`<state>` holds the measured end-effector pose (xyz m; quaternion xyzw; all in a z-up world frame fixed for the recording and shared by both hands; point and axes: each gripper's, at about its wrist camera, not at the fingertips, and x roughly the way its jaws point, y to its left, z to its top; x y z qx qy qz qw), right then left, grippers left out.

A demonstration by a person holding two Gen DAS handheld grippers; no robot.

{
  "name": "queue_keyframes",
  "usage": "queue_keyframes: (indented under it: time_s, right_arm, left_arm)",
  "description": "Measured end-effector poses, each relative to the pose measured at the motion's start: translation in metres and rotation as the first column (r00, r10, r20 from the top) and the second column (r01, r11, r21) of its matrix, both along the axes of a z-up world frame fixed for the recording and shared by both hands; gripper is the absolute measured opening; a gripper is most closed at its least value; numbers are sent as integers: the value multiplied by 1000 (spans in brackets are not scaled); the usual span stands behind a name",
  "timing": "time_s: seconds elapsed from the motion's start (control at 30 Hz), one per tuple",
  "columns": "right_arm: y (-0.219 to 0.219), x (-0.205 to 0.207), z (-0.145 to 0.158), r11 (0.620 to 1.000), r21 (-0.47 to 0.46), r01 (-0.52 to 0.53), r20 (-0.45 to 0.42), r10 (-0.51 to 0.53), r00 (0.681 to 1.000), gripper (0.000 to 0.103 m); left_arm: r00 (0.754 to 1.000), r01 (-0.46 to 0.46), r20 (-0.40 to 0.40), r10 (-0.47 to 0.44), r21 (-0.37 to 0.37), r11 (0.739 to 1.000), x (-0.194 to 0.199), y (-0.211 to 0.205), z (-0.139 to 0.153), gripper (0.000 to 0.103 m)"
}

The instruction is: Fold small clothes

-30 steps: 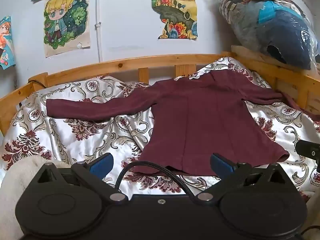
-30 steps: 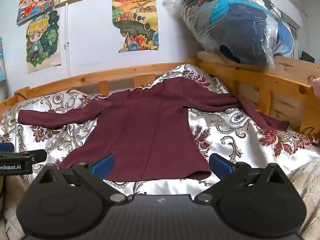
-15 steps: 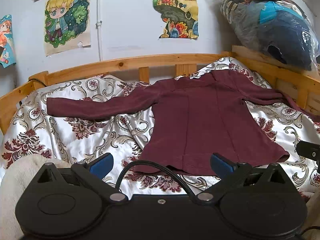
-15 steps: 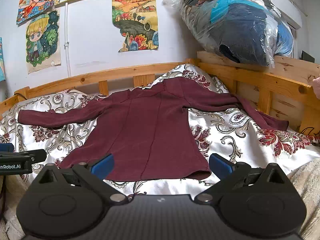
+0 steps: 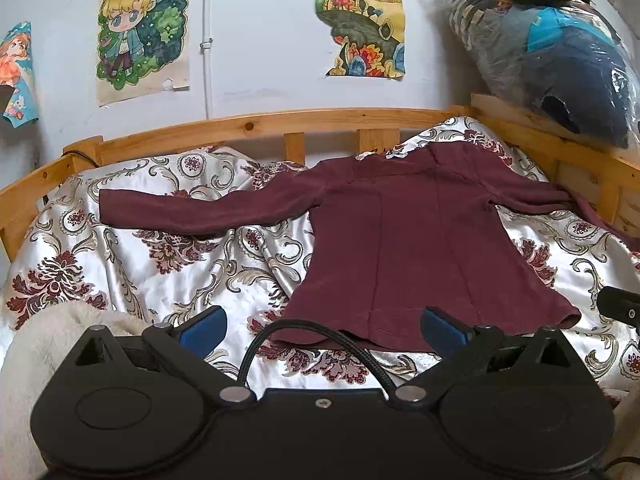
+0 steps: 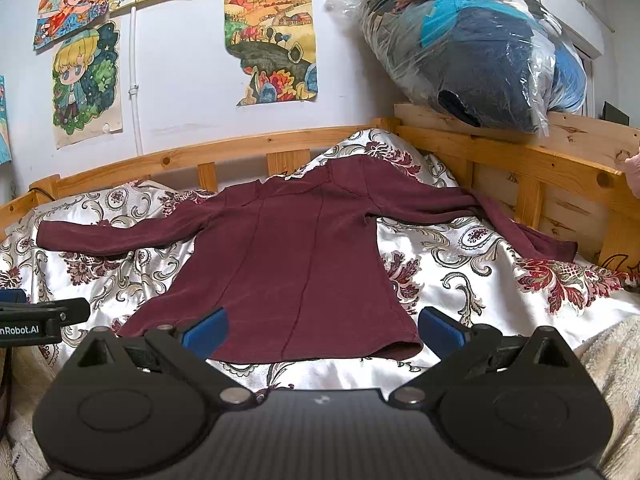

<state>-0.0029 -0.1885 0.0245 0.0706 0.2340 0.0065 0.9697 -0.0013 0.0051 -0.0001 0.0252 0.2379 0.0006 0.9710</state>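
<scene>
Two claws hang above the near edge of the bed (image 5: 248, 128), both spread wide and holding nothing; the left claw (image 5: 322, 326) sits over the hem at 6 o'clock in its view; the right claw (image 6: 322, 326) likewise brackets the hem. One maroon long-sleeved top (image 6: 288, 264) lies flat on the floral satin cover (image 6: 460, 248), neck toward 12 o'clock, one sleeve out to 9 o'clock, the other trailing toward 3 o'clock by the wooden rail. At 1 o'clock a plastic-wrapped bundle (image 6: 480, 52) rests on the headboard.
</scene>
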Motion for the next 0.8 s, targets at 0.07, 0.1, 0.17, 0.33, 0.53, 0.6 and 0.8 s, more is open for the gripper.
queue_keyframes:
  time_s: [0.07, 0.1, 0.17, 0.33, 0.53, 0.6, 0.8]
  right_arm:
    - [-1, -1, 1, 1000, 3, 0, 1, 0, 1000, 103]
    - [0, -1, 1, 1000, 4, 1, 2, -1, 1000, 103]
    - [0, -4, 1, 1000, 5, 1, 2, -1, 1000, 103]
    - [0, -3, 1, 1000, 5, 2, 2, -2, 1000, 103]
    - [-1, -5, 2, 1000, 14, -1, 3, 1, 1000, 103]
    - [-1, -4, 2, 1000, 13, -1, 3, 1, 1000, 103]
    - [-2, -4, 3, 1000, 13, 1, 5, -1, 1000, 103]
  left_arm:
    - [1000, 0, -1, 0, 1, 1000, 0, 0, 0, 103]
    - [1000, 0, -1, 0, 1, 1000, -1, 0, 0, 103]
    - [1000, 1, 0, -1, 0, 1000, 0, 0, 0, 103]
    - [1000, 5, 4, -5, -1, 1000, -1, 0, -1, 103]
    - [1000, 1, 6, -1, 0, 1000, -2, 0, 0, 102]
    - [1000, 0, 6, 0, -2, 1000, -1, 0, 0, 103]
    - [1000, 5, 4, -5, -2, 1000, -1, 0, 0, 103]
